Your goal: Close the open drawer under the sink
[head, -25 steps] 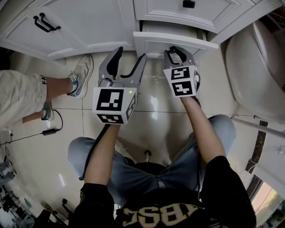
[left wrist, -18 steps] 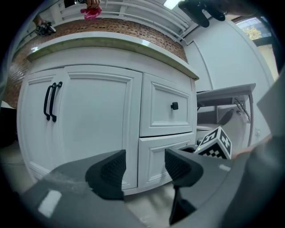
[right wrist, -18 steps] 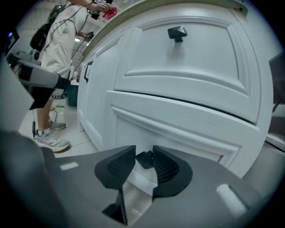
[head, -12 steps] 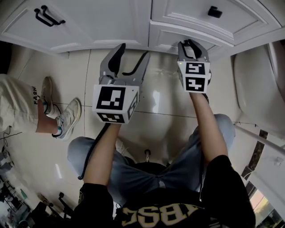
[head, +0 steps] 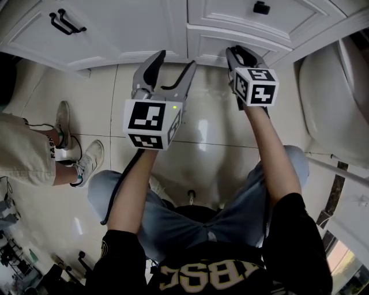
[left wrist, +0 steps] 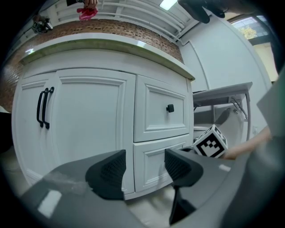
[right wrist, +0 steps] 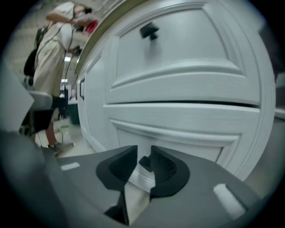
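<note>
At the top centre of the head view, the drawer point(head: 210, 40) under the sink sits pushed in. Its white front looks about level with the cabinet face, just below the upper drawer point(head: 230, 11). My right claw point(head: 237, 53) is up against that lower front. In the right gripper view its jaws are drawn nearly together around the drawer's small black knob point(right wrist: 144, 162), which sits in the narrow gap between the pads. I cannot tell whether both pads press on it. My left claw point(head: 174, 60) hangs to the left of it, above the glossy tiled floor point(head: 202, 150), jaws spread wide with nothing between them. The left gripper view looks through them at the lower drawer front. The cabinet doors point(head: 104, 29) with paired black handles point(head: 63, 22) fill the upper left. A bystander's shoe point(head: 86, 161) stands at mid left.
</note>
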